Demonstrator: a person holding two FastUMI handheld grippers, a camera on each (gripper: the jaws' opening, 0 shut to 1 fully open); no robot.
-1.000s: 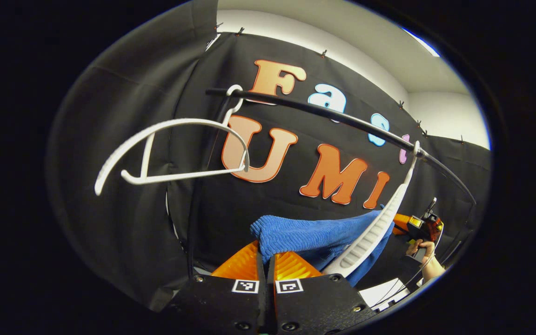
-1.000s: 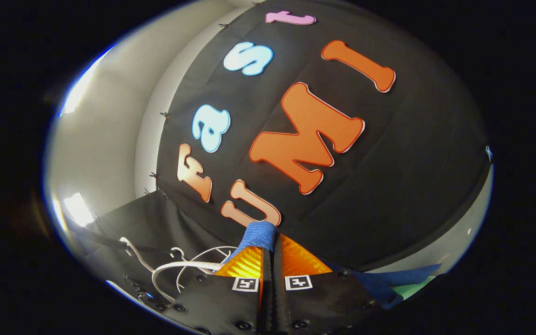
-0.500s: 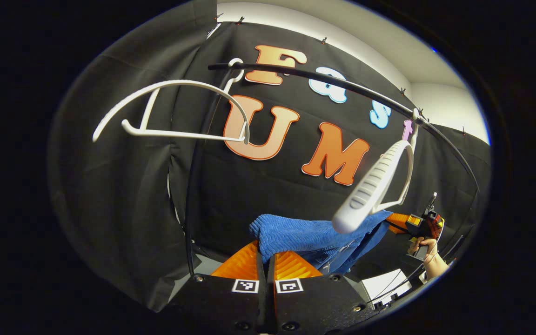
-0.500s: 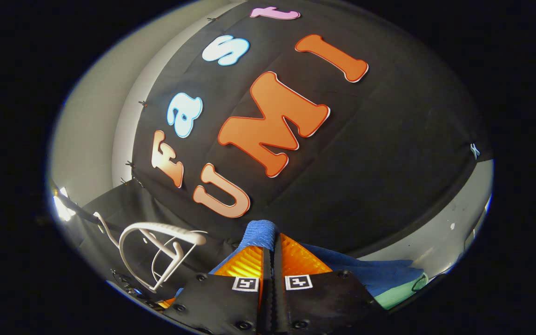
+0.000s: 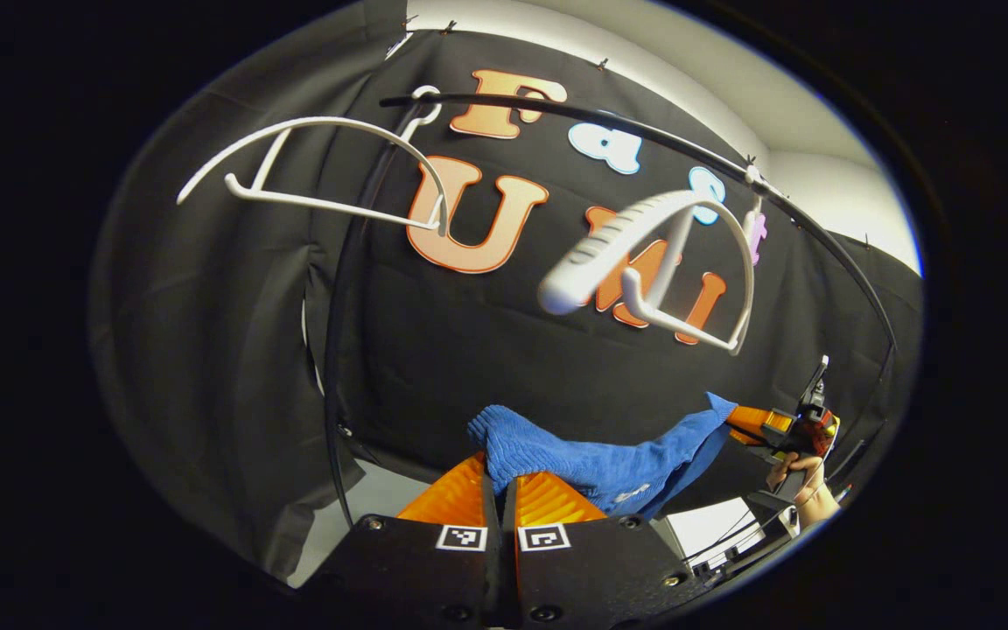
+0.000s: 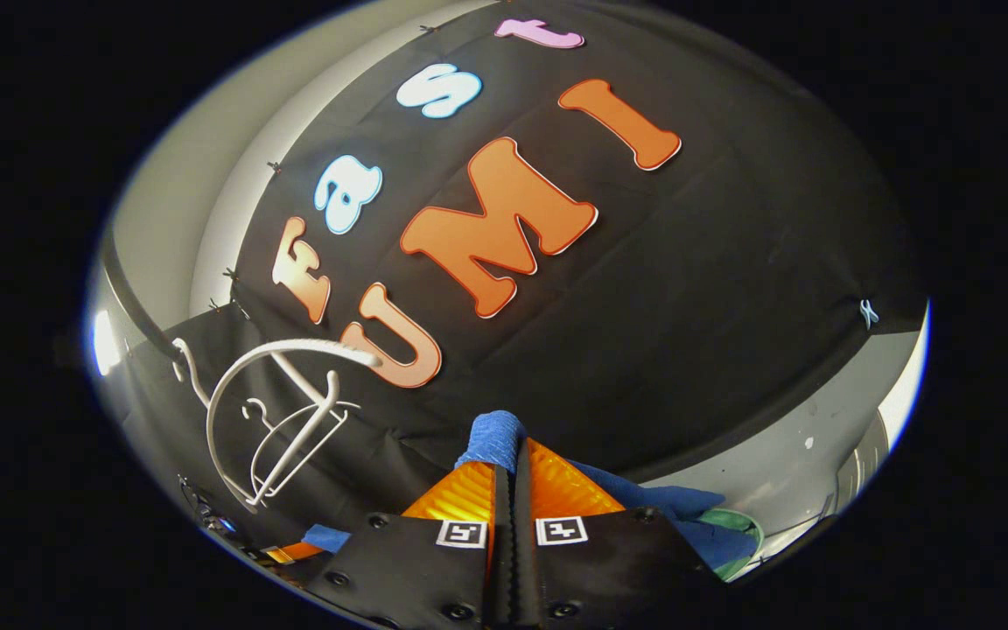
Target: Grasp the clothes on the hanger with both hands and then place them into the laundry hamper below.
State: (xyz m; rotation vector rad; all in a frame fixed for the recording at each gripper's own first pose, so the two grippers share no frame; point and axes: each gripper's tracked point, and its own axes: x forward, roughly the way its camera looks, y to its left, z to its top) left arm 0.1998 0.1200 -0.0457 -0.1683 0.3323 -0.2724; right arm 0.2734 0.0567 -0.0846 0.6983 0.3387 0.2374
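Two bare white plastic hangers [image 5: 657, 262] dangle from black rail [image 5: 609, 122]; left gripper [image 5: 500, 490] and right gripper [image 6: 508, 477] each pinch ribbed blue cloth [image 5: 591, 455].

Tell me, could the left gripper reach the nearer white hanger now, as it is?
Probably not: the left gripper is shut on the blue garment, and the white hanger hangs above it on the rail.

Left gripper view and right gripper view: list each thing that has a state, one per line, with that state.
Left hand-held gripper: shut on the blue garment.
Right hand-held gripper: shut on the blue garment.
Blue garment: off the hanger, stretched between the two hand-held grippers.
Near white hanger: bare, hooked on the rail, tilted.
Far white hanger: bare, hooked on the rail.
Black rail: carries both hangers.
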